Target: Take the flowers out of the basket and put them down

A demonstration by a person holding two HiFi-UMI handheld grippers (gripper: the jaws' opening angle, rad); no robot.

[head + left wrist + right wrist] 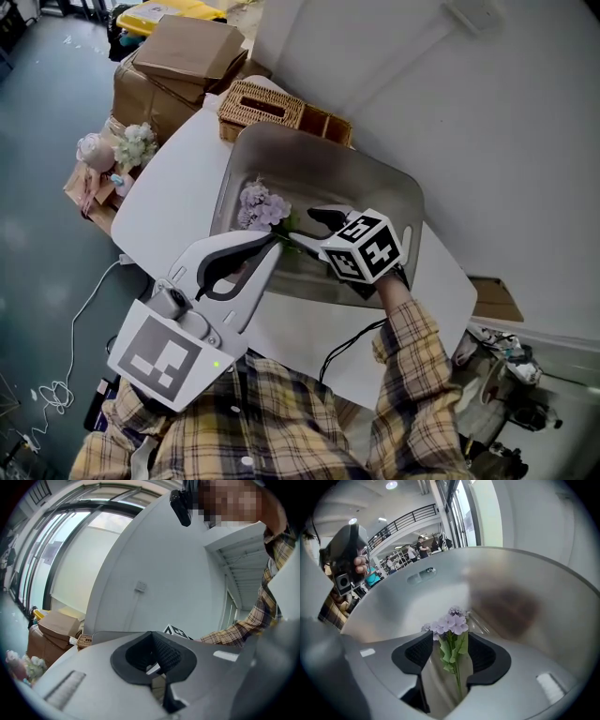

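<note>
- My right gripper [451, 645] is spread and tipped down into the grey tub [281, 141]. The purple flowers [451, 623] lie on the tub floor between its jaws, and the pads are not pressing the stem.
- My left gripper [272, 242] is pressed together on nothing, held level over the tub's near rim.
- Closing too high would crush the blossoms. Closing too shallow could let the thin stem slip free.
- The right jaw tips may scrape the tub floor; I can't quite tell whether they touch it.
- A wicker basket [261, 103] stands behind the tub, with cardboard boxes [187, 47] and another bouquet [136, 145] off to the left.
- The left gripper's tips sit near the flowers and could crowd the lift.
</note>
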